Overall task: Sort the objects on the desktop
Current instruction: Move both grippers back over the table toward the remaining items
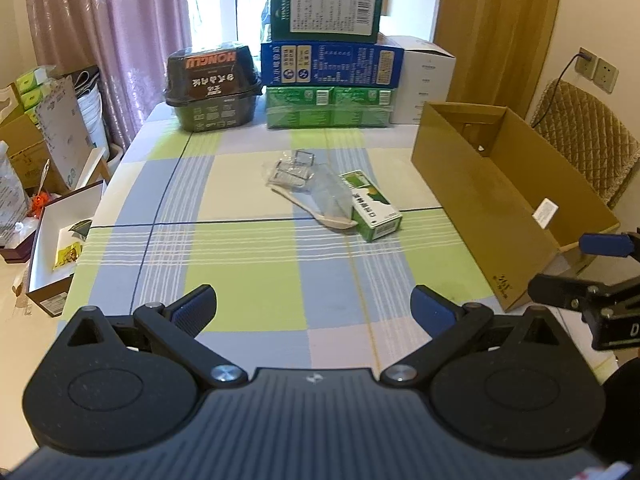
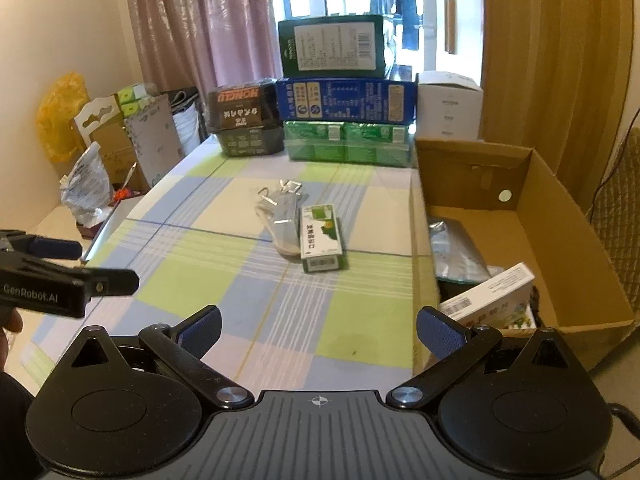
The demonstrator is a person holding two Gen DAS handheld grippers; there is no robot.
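A small green box [image 1: 371, 207] [image 2: 321, 237] lies mid-table on the checked cloth. Beside it rest a clear plastic bag [image 1: 310, 184] [image 2: 280, 210] holding metal clips and a pale spoon [image 1: 320, 216]. My left gripper [image 1: 314, 308] hangs open near the table's front edge, well short of them. The right gripper [image 2: 319, 326] is open too, with nothing between its fingers, just left of the open cardboard box [image 1: 480, 184] [image 2: 560, 240]. Inside that box lie a white carton [image 2: 490, 300] and a silver pouch [image 2: 452, 248].
A stack of green and blue cartons [image 1: 330, 60] [image 2: 344, 92], a dark noodle tub [image 1: 214, 84] [image 2: 246, 120] and a white box [image 1: 428, 80] line the far edge. Boxes and bags crowd the floor at left [image 1: 48, 184]. A chair [image 1: 588, 136] stands at right.
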